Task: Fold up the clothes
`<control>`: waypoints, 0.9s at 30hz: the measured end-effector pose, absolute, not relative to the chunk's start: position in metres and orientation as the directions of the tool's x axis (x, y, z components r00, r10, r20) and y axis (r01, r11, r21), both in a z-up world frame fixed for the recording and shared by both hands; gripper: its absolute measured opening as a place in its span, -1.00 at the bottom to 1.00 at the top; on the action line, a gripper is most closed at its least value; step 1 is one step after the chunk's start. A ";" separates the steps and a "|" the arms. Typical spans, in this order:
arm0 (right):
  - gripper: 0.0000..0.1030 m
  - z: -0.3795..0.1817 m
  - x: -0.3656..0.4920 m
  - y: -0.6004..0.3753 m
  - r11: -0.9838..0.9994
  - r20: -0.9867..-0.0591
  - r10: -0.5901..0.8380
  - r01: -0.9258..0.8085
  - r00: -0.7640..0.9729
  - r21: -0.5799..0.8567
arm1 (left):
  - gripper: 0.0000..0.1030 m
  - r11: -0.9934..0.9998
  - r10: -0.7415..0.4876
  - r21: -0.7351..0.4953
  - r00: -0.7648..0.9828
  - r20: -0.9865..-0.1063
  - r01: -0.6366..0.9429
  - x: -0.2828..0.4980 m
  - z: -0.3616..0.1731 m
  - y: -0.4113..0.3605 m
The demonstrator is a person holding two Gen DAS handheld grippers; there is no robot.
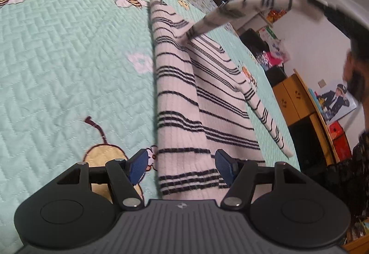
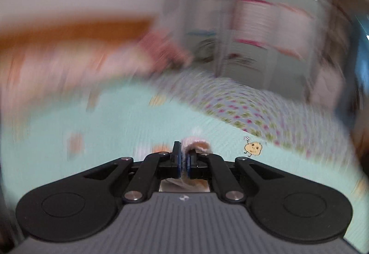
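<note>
The right gripper [image 2: 183, 163], clamped on a sleeve [image 1: 230, 13], is lifting it above the striped sweater [image 1: 180, 97]; keeping it taut should help; the left gripper [image 1: 182, 166] is hovering apart.

No words, numbers or brand names can be read anywhere. The only mark is a small pale emblem [image 1: 182, 205] on the ribbed grey body of the left tool, and the same emblem [image 2: 183, 197] on the right one; neither has any letters that can be made out. The colourful packages [image 1: 273, 46] on the shelves beyond the bed carry print, but it is too small and blurred to read. The right wrist view is smeared throughout.
</note>
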State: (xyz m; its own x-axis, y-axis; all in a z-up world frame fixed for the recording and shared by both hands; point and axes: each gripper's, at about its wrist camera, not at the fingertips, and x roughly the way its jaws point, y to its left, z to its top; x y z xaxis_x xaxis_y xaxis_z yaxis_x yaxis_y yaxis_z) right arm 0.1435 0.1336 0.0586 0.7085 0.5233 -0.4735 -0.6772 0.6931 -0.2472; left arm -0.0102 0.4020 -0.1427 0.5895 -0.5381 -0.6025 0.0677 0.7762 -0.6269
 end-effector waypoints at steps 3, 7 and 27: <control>-0.90 -0.008 0.079 0.187 0.401 -0.581 0.404 -0.708 0.707 -0.582 | 0.28 0.777 -0.535 -0.628 0.581 -0.613 0.052 -0.010 -0.147 0.403; -0.90 -0.074 0.044 0.205 0.326 -0.684 0.382 -0.783 0.621 -0.529 | 0.28 0.774 -0.546 -0.630 0.569 -0.615 0.062 -0.013 -0.147 0.400; -0.90 0.001 0.046 0.187 0.529 -0.546 0.519 -0.749 0.657 -0.399 | 0.28 0.769 -0.538 -0.638 0.572 -0.620 0.032 -0.017 -0.149 0.408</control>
